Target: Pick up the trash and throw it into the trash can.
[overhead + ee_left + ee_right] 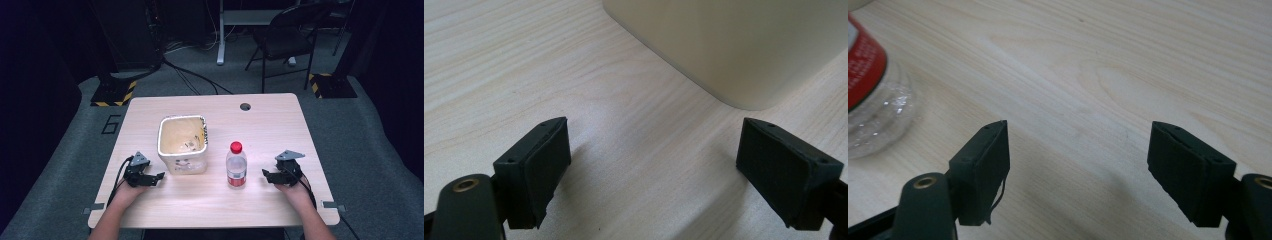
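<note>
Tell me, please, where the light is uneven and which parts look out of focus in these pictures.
High view: the table is bright, the room behind it dark. Left gripper view: the cream container is soft, and the pads cast shadows. Right gripper view: the bottle is blurred, with small glints on its base.

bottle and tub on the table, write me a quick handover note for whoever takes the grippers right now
Left gripper: jaws open, nothing between them, resting on the table beside the cream tub.
Right gripper: jaws apart in its own view, nothing between them, on the table right of the water bottle, not touching it.
Things: the tub stands upright and open near the table's middle; the bottle stands upright just right of it, red cap on.
Done: nothing handled so far, judging by how things lie.
Left: probably grasp the bottle and bring it to the tub.
</note>
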